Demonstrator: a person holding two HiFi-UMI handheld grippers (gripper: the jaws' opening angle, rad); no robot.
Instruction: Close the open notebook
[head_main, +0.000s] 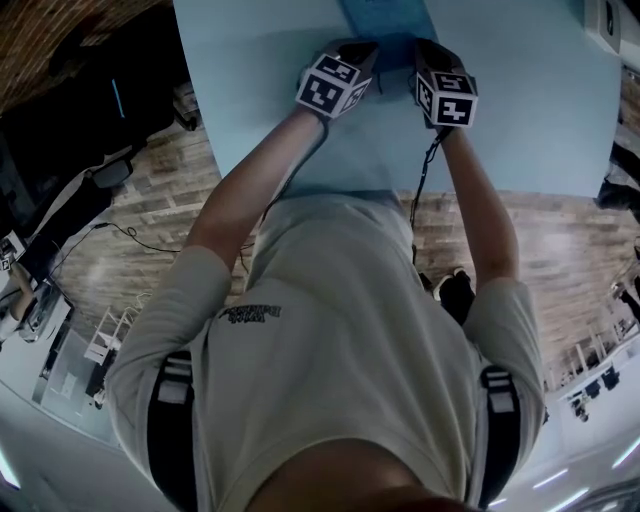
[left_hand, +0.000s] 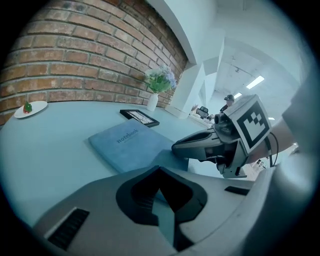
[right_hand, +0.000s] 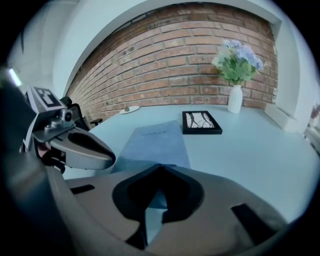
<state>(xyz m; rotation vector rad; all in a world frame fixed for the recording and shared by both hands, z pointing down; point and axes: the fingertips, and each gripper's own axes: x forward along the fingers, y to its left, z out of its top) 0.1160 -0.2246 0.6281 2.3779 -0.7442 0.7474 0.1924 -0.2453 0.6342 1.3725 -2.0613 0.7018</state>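
Table (right_hand: 250, 145) pale blue under notebook (right_hand: 157, 142), brick wall (right_hand: 175, 65) behind

A blue notebook (left_hand: 131, 145), closed with its lettered cover upward, is seen laid flat on the pale surface (left_hand: 50, 150).

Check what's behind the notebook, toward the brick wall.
A black picture frame lies flat just beyond the notebook. Farther back stands a white vase of flowers. The notebook's pages are hidden by its closed cover.
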